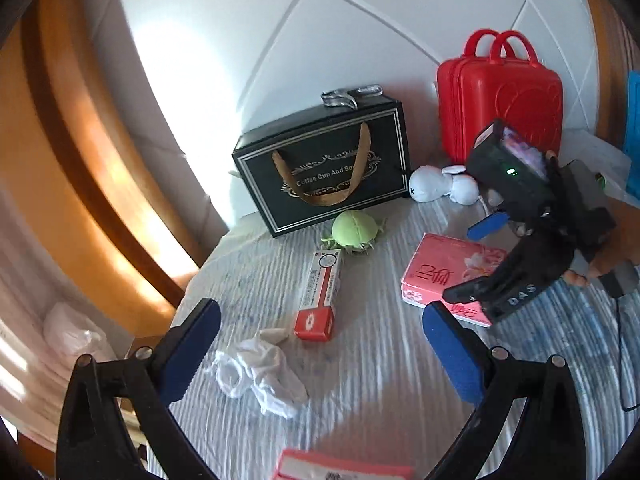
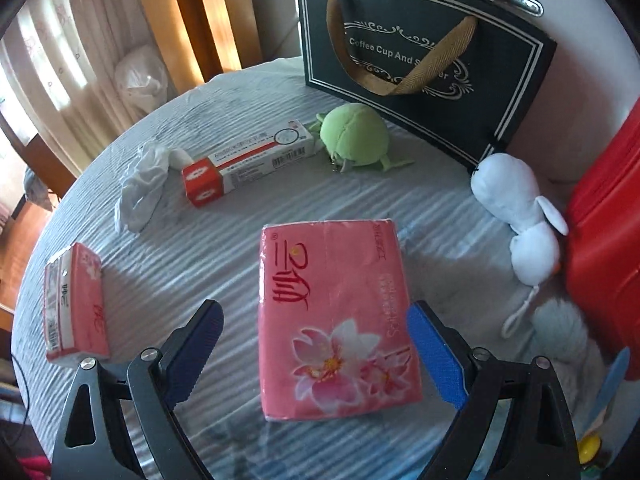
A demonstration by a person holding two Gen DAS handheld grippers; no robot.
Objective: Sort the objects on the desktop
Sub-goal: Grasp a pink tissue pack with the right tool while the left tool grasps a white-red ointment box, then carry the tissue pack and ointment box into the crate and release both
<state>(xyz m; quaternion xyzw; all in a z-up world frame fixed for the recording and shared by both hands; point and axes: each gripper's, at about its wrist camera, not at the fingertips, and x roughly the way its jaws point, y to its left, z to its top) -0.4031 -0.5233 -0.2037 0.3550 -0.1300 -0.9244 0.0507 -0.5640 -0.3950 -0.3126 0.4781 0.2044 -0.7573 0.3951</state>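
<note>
A large pink tissue pack [image 2: 336,312] lies flat on the striped grey cloth [image 2: 200,248], between the fingers of my right gripper [image 2: 314,312]. That gripper is open and its pads do not press the pack. In the left wrist view the right gripper [image 1: 472,260] hovers over the same pack [image 1: 436,268]. My left gripper [image 1: 320,352] is open and empty above a crumpled white sock [image 1: 260,372] and a red-and-white toothpaste box [image 1: 322,292]. A smaller pink tissue pack [image 2: 76,308] lies at the left.
A black gift bag [image 1: 328,164] stands at the back with a metal clip [image 1: 352,94] on top. Beside it stands a red case [image 1: 500,100]. A green plush [image 1: 354,232] and a white plush [image 1: 440,184] lie in front. A hand [image 1: 612,264] holds the right gripper.
</note>
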